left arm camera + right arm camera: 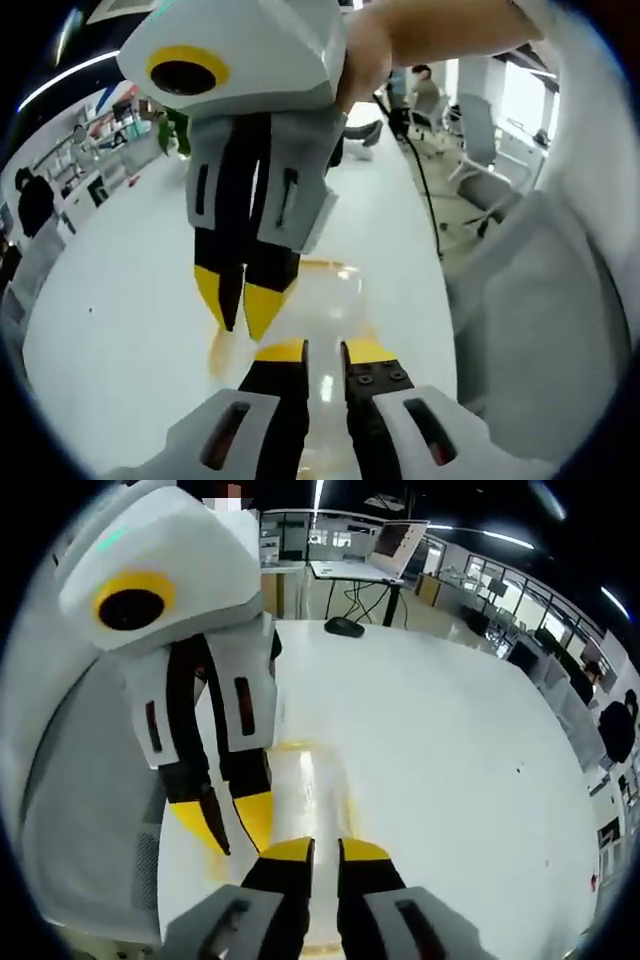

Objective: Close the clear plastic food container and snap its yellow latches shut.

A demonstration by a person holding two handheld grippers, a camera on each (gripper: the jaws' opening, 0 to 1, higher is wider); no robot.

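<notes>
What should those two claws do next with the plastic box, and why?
Probably press both down. The left gripper and right gripper hover nearly shut, tips close together over the clear container. Its yellow latch shows at the edge; whether it's snapped, I can't tell.

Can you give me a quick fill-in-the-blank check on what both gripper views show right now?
1. The clear container rests on a table whose top is coloured ____.
2. The tips of the left gripper are coloured ____.
3. In the left gripper view, the right gripper points down at the ____.
4. In both views, each gripper's jaws stand nearly ____.

Missing words: white; yellow; container; shut
</notes>
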